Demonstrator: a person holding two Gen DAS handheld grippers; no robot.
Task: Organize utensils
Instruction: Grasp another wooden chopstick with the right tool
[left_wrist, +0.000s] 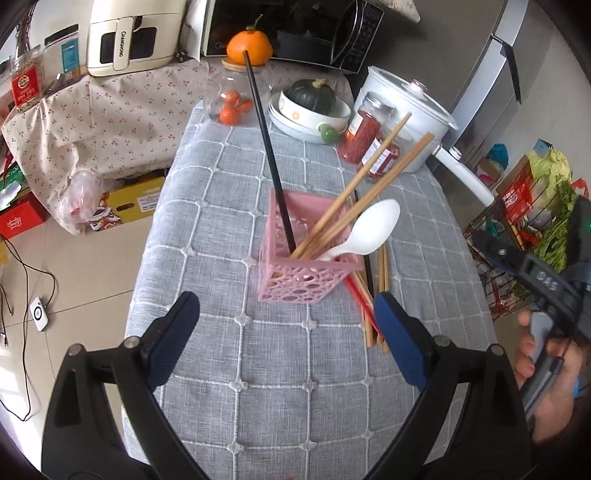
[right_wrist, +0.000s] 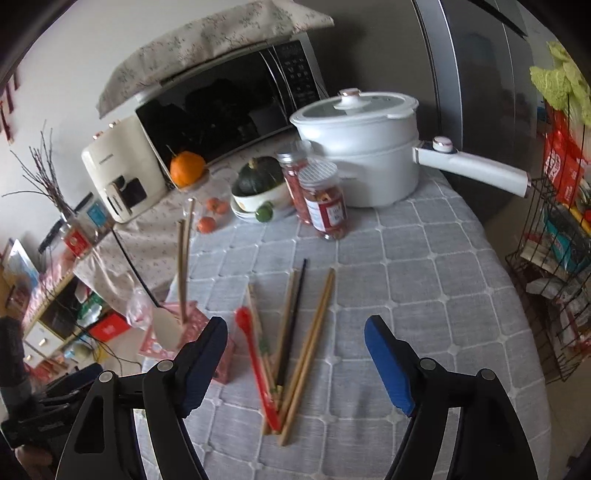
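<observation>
A pink perforated utensil holder stands on the grey checked tablecloth. It holds a black chopstick, wooden chopsticks and a white spoon. Loose wooden, black and red utensils lie on the cloth just right of it. My left gripper is open and empty, in front of the holder. In the right wrist view a red spoon, a black chopstick and wooden chopsticks lie on the cloth. My right gripper is open and empty above them. The holder shows at left.
A white electric pot with a long handle, two red-filled jars, a bowl with a green squash and a glass jar of oranges stand at the table's far end. A wire rack with vegetables stands to the right. The floor lies left.
</observation>
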